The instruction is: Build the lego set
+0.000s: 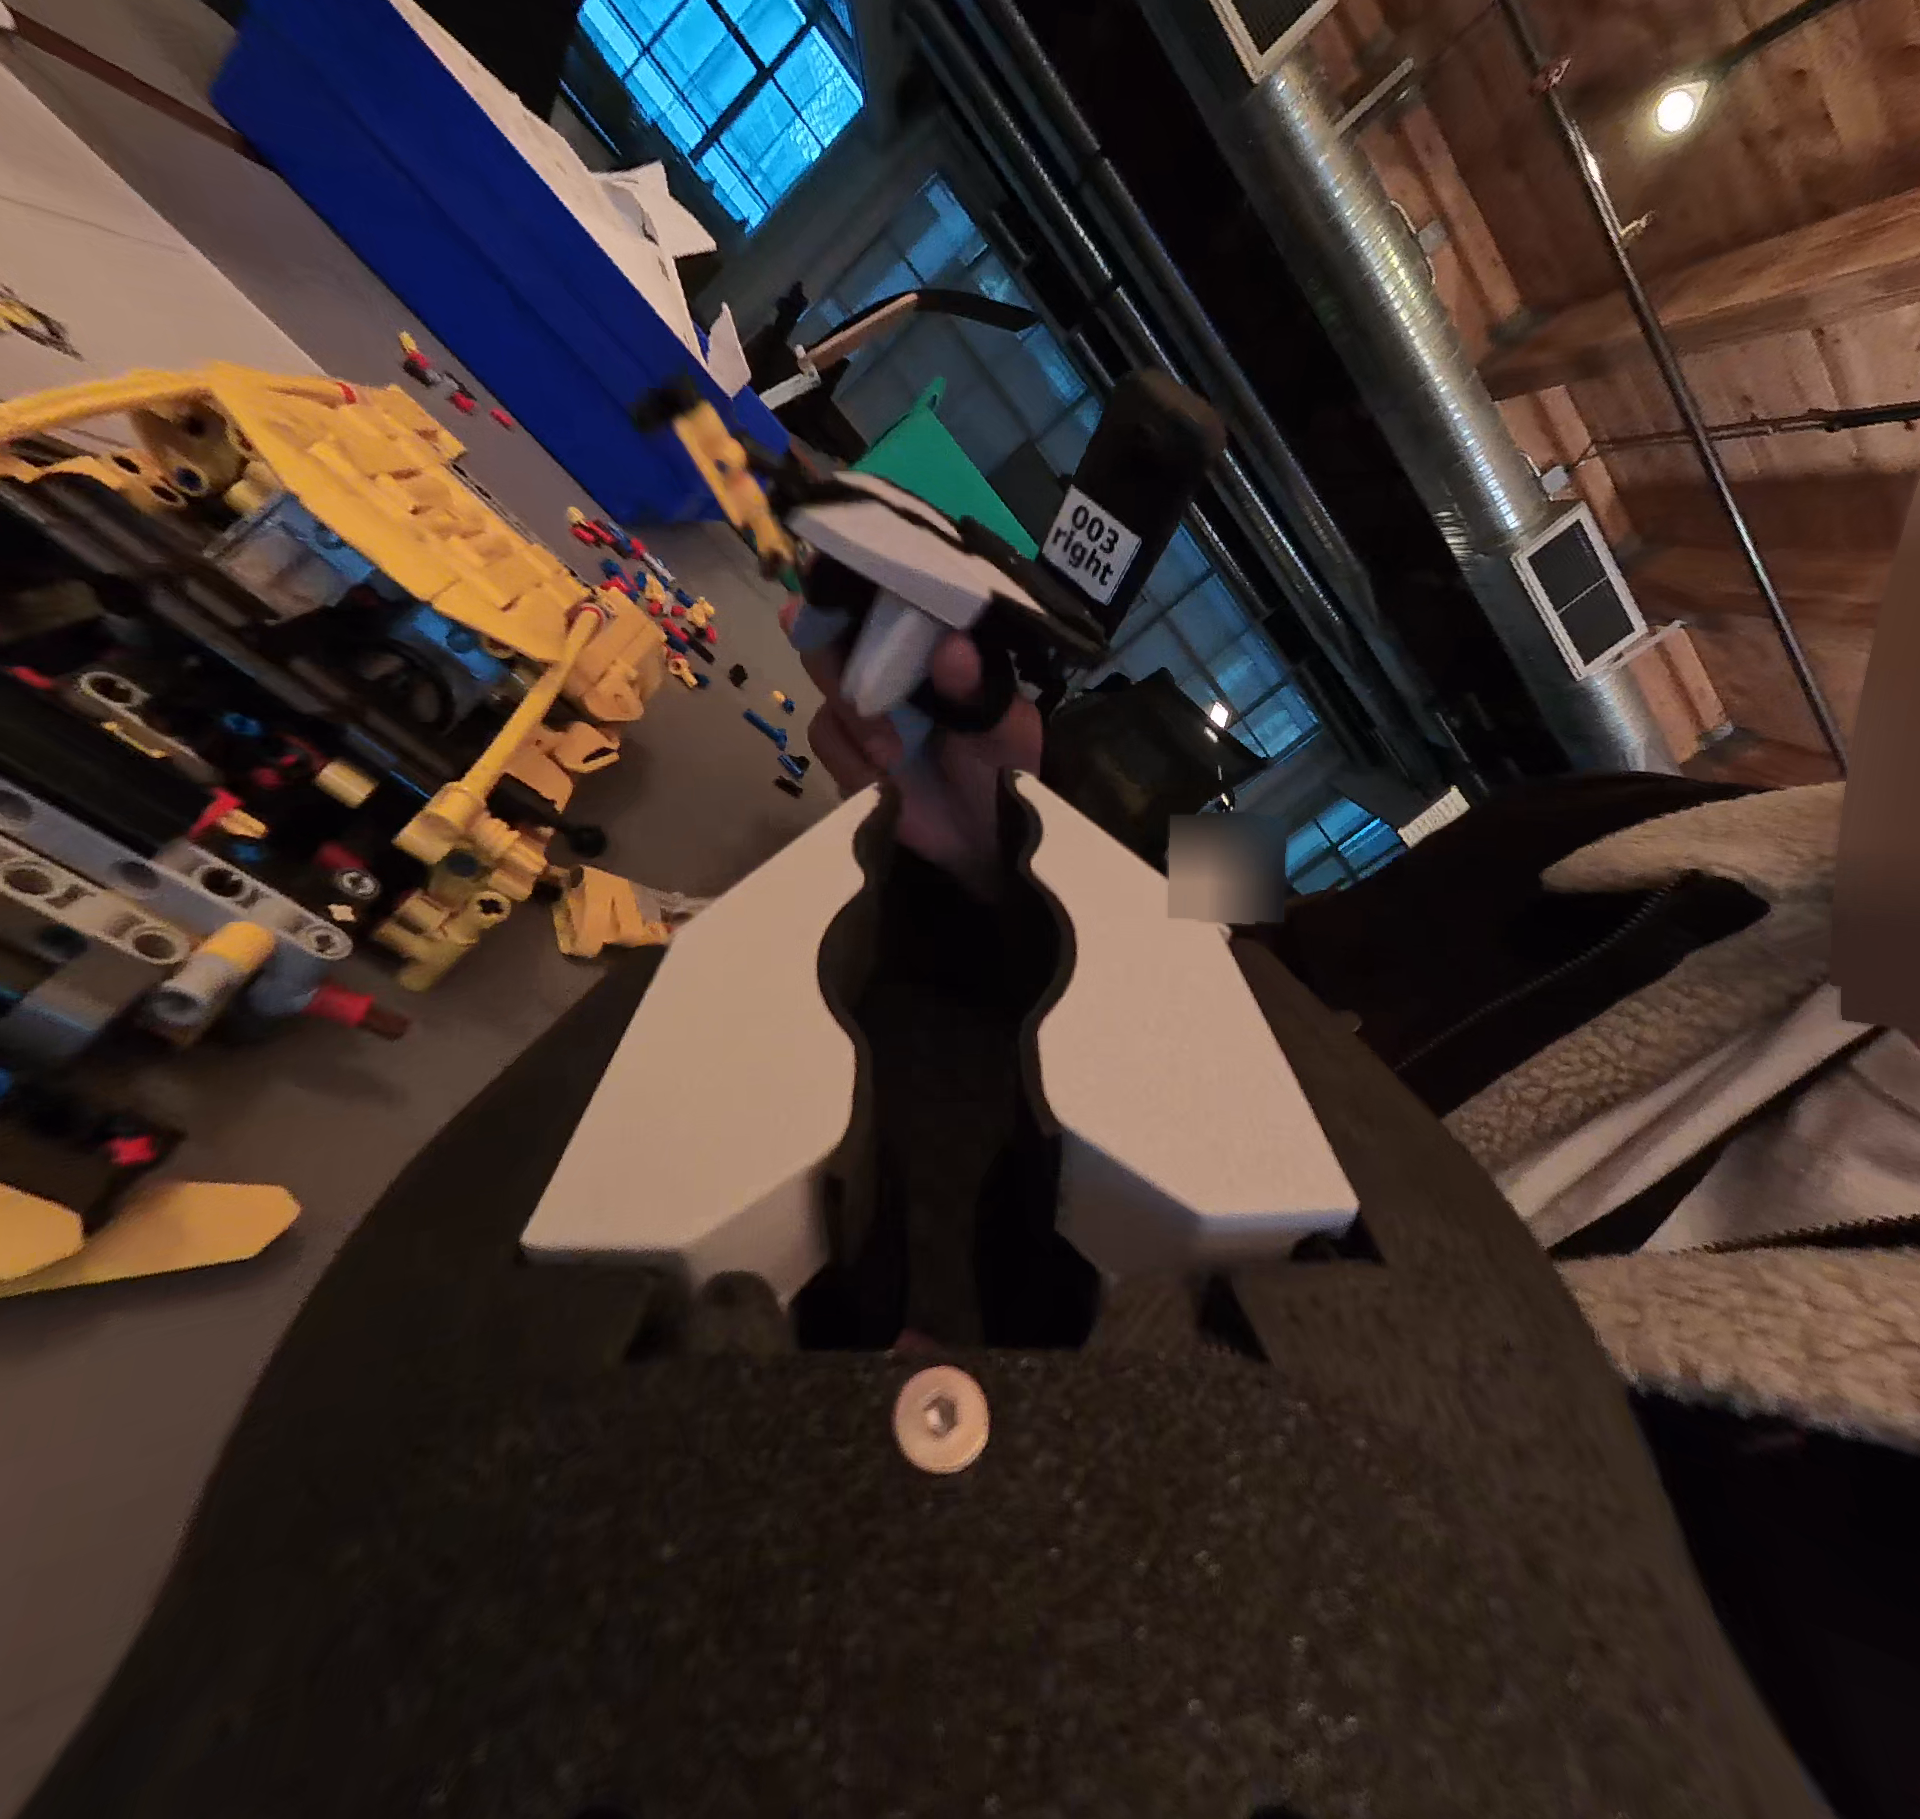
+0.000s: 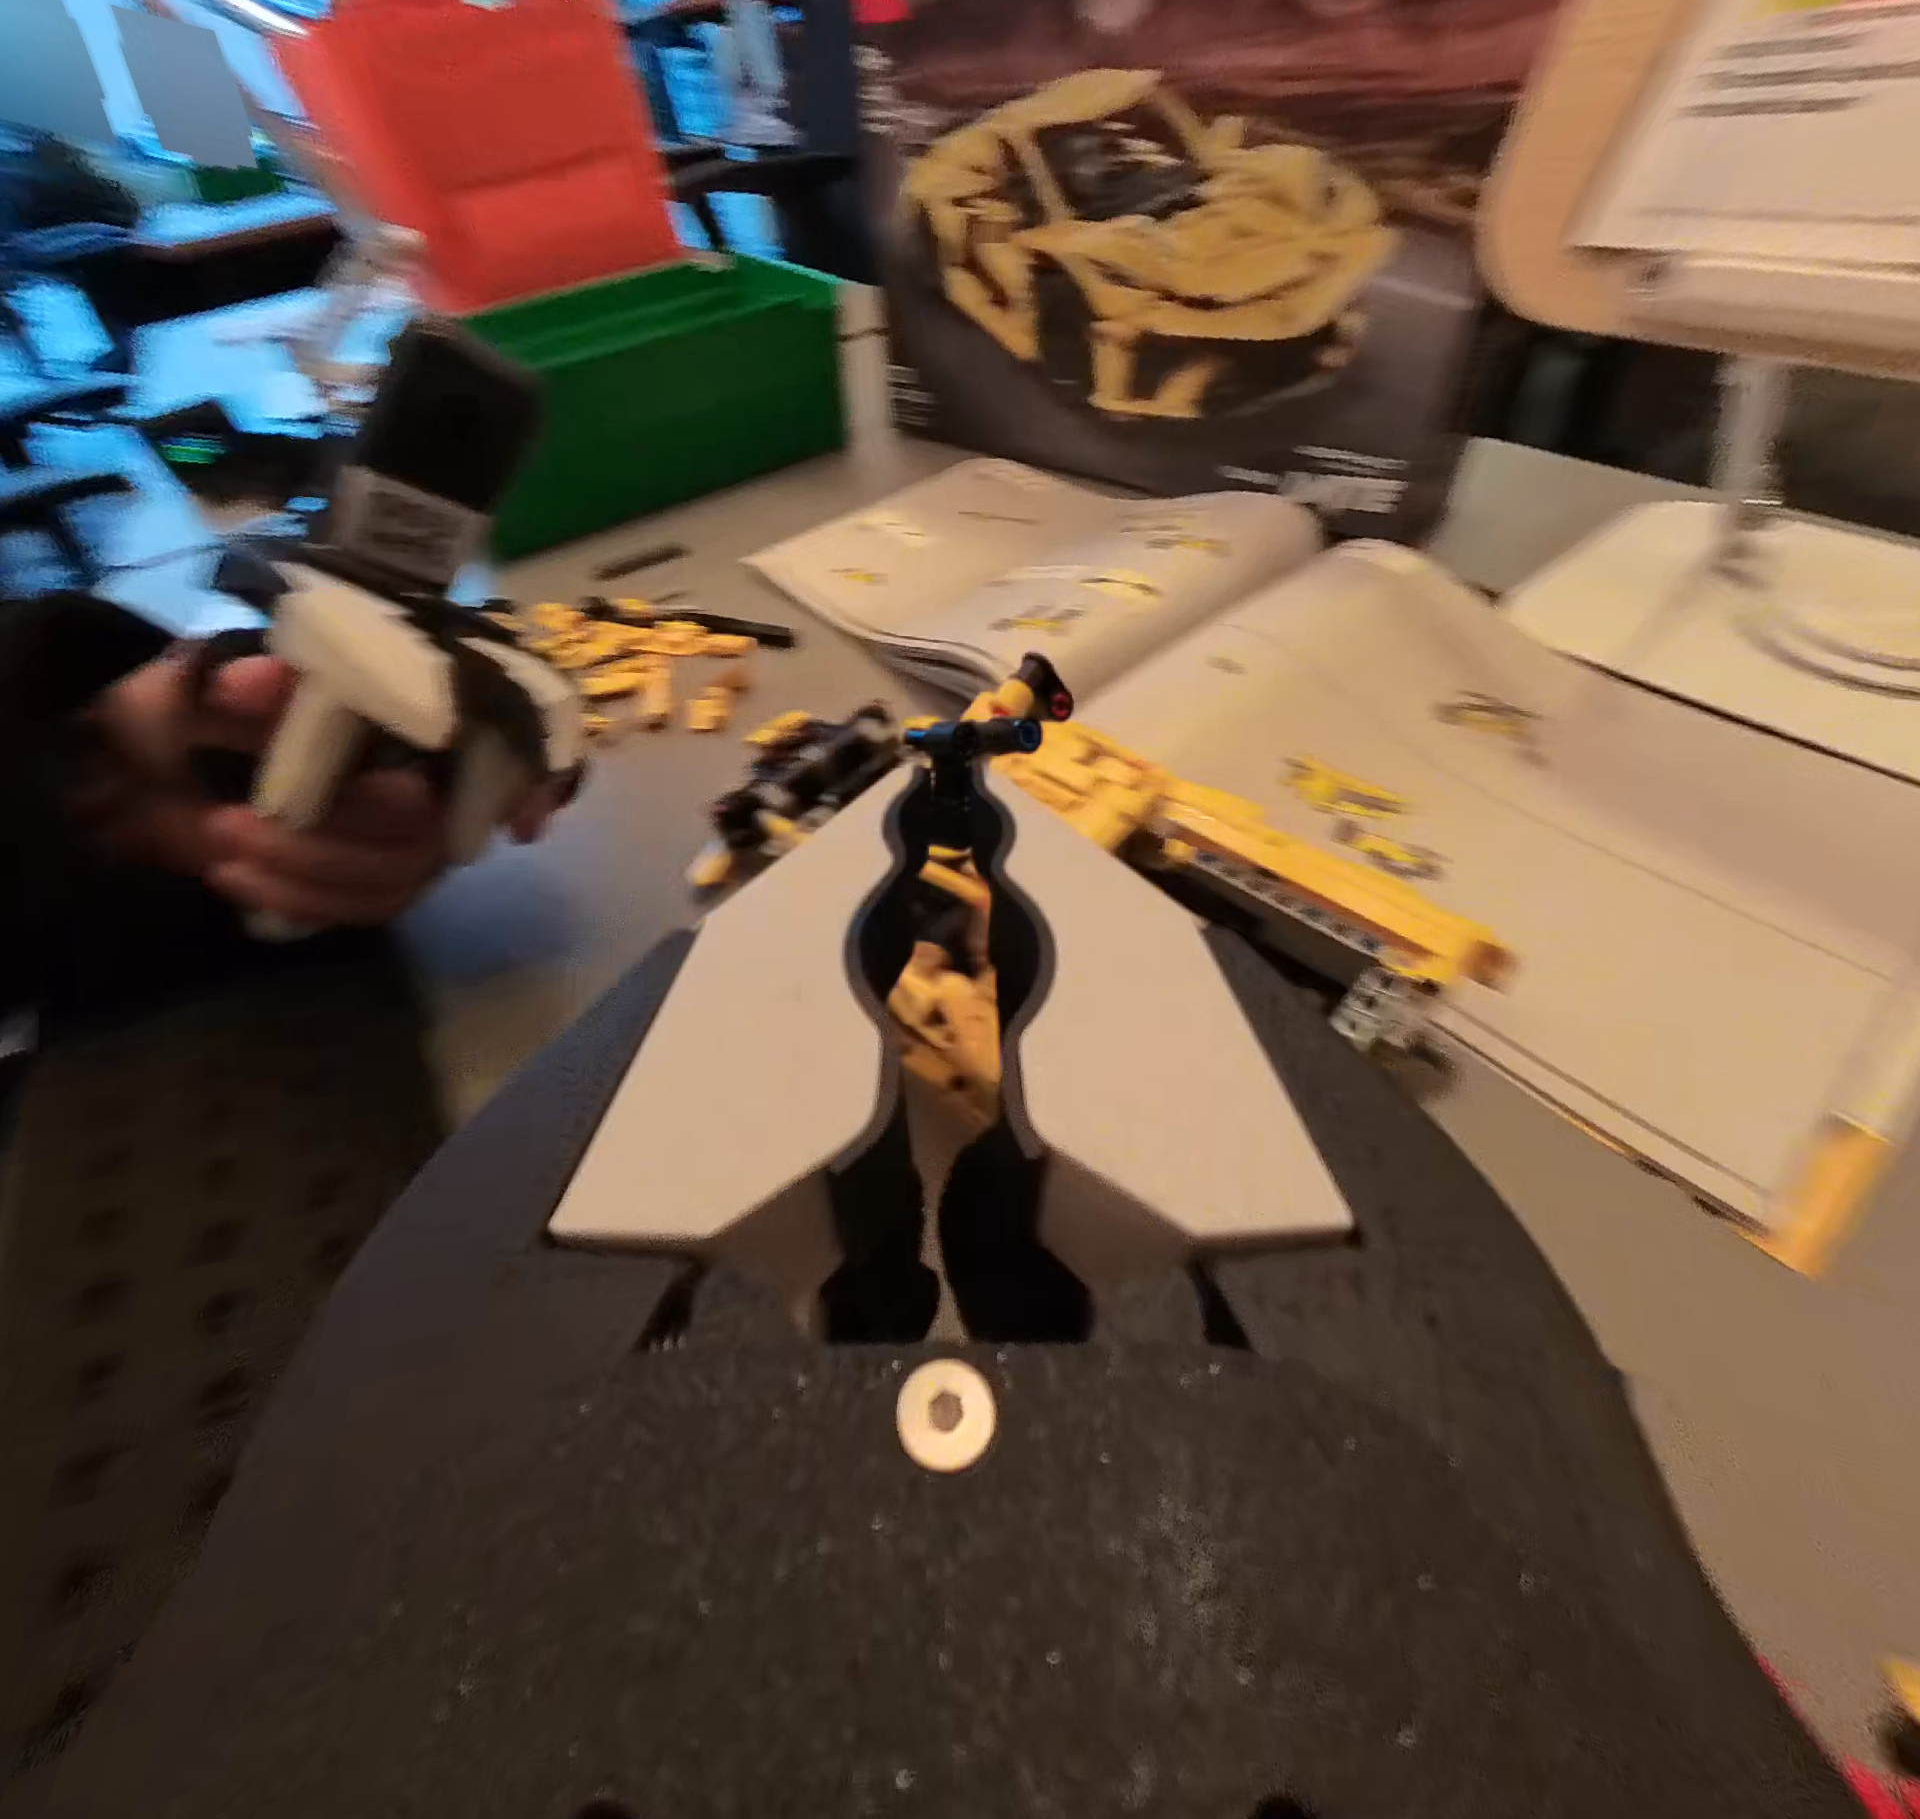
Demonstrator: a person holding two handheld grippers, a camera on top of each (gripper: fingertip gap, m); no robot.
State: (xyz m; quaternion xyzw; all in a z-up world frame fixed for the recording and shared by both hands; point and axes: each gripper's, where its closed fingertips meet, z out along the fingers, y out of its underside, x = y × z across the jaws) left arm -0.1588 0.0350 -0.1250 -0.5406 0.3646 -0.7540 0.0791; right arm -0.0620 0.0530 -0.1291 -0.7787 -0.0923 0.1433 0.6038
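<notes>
A person holds 2 hand-held grippers above a grey table (image 1: 343, 1094) strewn with Lego parts.

The right gripper (image 2: 948, 782) has its jaws nearly together, pinching a small yellow and black sub-assembly (image 2: 971, 730) at the very tips. In the left wrist view this piece (image 1: 727, 481) sticks out past the right gripper's fingertips as a short yellow bar with a black end. Its long axis runs roughly in line with the fingers, and its free end points toward the partly built yellow car (image 1: 343, 564) on the table.

The left gripper (image 1: 948, 813) has its jaws at a narrow gap, and nothing shows between them; only the person's hand (image 1: 935, 730) and a dark sleeve lie beyond. It is tilted upward, away from the table.

The car's long body stretches across the table, below and to the left of the held piece, with loose red, blue and yellow pins (image 1: 665, 606) scattered between them. The right gripper is clearly nearer the piece, since it carries it. In the right wrist view an open instruction booklet (image 2: 1351, 834) lies ahead, blurred.

The likely next move is carrying the piece across to the car.
</notes>
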